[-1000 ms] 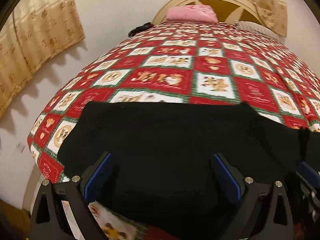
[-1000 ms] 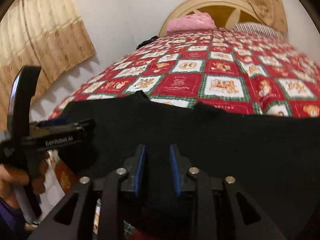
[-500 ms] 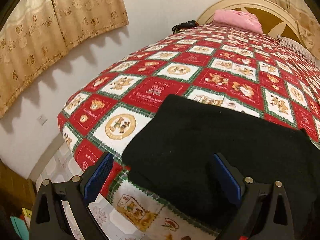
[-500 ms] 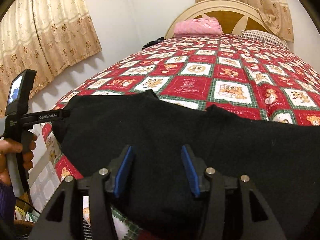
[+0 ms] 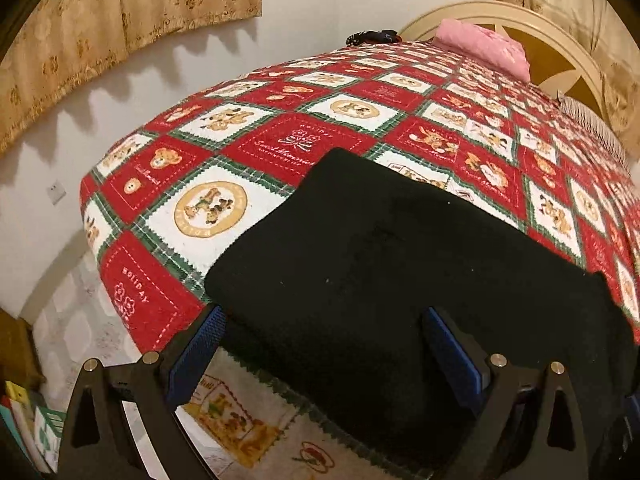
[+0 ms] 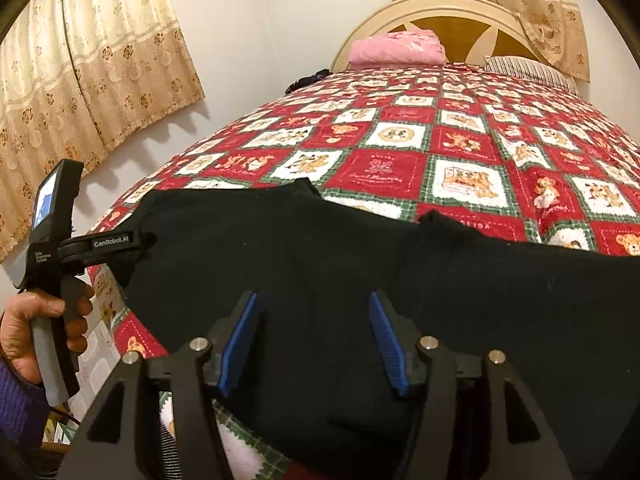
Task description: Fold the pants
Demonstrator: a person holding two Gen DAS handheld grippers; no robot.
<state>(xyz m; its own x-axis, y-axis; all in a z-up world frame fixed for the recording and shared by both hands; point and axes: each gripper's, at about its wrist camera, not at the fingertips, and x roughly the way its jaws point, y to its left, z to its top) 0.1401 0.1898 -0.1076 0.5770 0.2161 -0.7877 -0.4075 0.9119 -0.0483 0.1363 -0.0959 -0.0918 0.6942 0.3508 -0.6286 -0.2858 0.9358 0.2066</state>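
Note:
The black pants [image 5: 380, 260] lie folded across the near edge of the bed. In the left wrist view my left gripper [image 5: 324, 344] is open wide over their left end, one finger at the cloth's corner and nothing pinched. From the right wrist view the pants [image 6: 360, 256] stretch from left to right. My right gripper [image 6: 312, 340] hovers low over their near edge with its jaws opening; cloth lies between the blue pads [image 6: 236, 340] but they do not press on it. The left gripper [image 6: 132, 240], held by a hand [image 6: 36, 320], reaches the pants' left edge.
A red, white and green patchwork bedspread [image 5: 280, 148] covers the bed. A pink folded cloth [image 6: 396, 46] and a striped pillow [image 6: 528, 70] lie by the headboard [image 6: 460, 8]. A dark item [image 5: 372, 36] sits at the far left edge. Curtains [image 6: 80, 80] and tiled floor [image 5: 72, 320] are left.
My left gripper has slid left along the pants to their left end and rolled. The right gripper's jaws have spread apart over the black cloth; that hand stayed put.

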